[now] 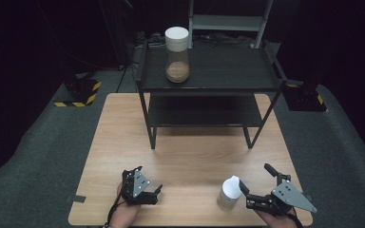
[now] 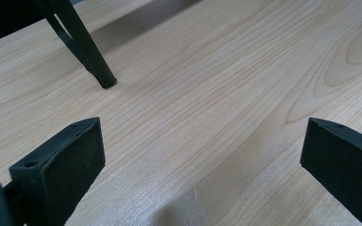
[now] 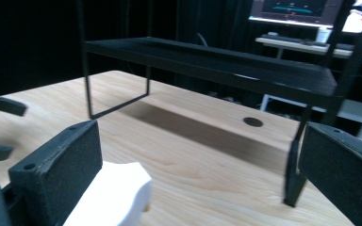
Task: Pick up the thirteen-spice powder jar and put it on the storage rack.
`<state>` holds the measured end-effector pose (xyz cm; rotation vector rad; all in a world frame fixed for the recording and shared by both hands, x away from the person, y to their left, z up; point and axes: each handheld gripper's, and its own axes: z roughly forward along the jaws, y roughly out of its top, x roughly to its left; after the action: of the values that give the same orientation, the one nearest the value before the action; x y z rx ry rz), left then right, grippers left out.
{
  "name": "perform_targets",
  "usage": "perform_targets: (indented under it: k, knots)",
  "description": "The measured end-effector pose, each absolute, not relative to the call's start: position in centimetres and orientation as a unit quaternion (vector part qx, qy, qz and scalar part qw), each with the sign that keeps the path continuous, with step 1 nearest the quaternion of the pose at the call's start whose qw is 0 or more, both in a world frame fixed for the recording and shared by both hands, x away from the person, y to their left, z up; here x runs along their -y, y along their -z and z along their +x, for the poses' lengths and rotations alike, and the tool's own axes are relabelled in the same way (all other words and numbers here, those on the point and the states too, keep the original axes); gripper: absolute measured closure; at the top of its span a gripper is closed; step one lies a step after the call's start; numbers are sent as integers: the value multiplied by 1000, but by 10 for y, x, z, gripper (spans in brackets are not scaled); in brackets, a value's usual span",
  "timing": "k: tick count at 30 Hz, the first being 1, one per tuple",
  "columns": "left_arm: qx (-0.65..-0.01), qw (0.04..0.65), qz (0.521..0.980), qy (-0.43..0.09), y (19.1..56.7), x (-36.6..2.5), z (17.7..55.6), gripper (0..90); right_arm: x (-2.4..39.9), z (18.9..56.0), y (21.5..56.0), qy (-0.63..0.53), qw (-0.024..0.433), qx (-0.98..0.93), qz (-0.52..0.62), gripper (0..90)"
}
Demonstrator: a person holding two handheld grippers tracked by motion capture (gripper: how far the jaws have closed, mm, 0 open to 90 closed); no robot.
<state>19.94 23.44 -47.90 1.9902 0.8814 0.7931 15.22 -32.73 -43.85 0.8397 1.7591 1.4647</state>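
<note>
A small jar with a white lid point(image 1: 229, 192) stands near the table's front edge, right of centre. My right gripper point(image 1: 255, 176) is open just to its right. In the right gripper view the white lid point(image 3: 115, 197) lies low against the left jaw, at the edge of the gap, and nothing is gripped in my right gripper point(image 3: 200, 150). My left gripper point(image 1: 148, 179) rests open near the front left of the table. Between the jaws of my left gripper point(image 2: 202, 141) is only bare wood. A taller jar point(image 1: 177, 54) with a white lid and brown contents stands on the black rack's top shelf.
The black two-tier rack point(image 1: 209, 88) takes up the far half of the wooden table point(image 1: 123, 137); one of its legs point(image 2: 101, 70) stands ahead of my left gripper. The rack's top shelf point(image 3: 207, 61) spans the right gripper view. My left gripper's fingers point(image 3: 0, 122) show at its far left.
</note>
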Motion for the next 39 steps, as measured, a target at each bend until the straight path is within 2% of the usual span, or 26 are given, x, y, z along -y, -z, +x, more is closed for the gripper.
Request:
perform_targets:
  k: [19, 39]
  knots:
    - [-346, 403, 786, -315, 480, -235, 198, 7, 310, 155, 445, -572, 295, -699, 311, 0]
    - [-347, 408, 783, -316, 481, -236, 197, 7, 304, 152, 466, -557, 271, -716, 321, 0]
